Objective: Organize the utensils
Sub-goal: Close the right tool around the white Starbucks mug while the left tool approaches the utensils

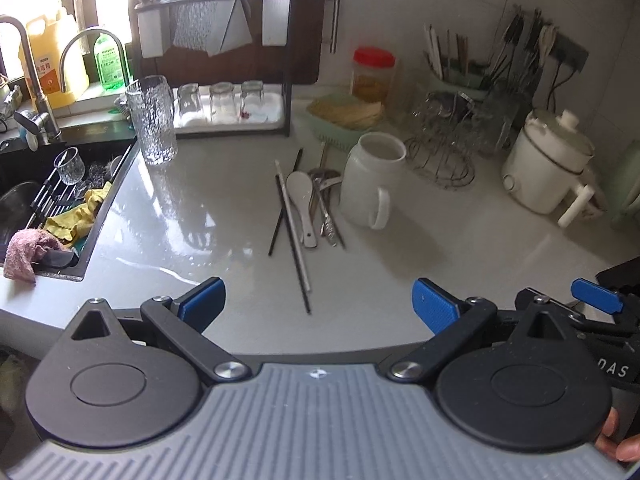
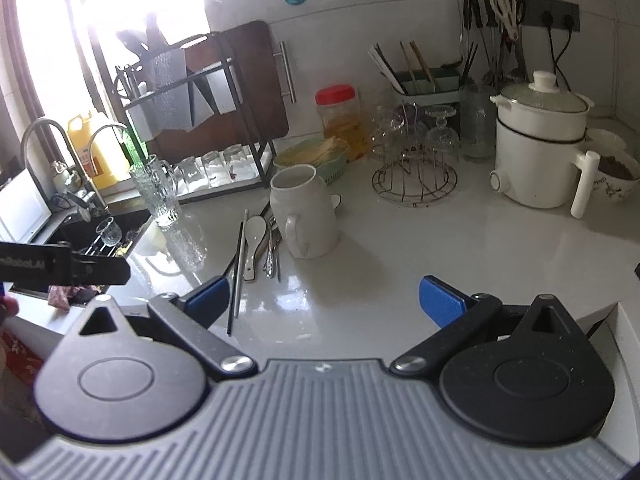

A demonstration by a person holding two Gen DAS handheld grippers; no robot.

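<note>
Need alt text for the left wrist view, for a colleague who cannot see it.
Loose utensils, chopsticks, a white spoon and metal cutlery, lie on a pale counter beside an empty white mug. The left gripper hangs in front of them, jaws wide apart and holding nothing. A sink with cloths sits at left.

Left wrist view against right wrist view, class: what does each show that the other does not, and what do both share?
Only the left wrist view shows the yellow cloth and pink rag at the sink. Only the right wrist view shows the patterned bowl behind the white cooker. Both show the white mug beside the loose utensils on the counter, and an open claw in front.
</note>
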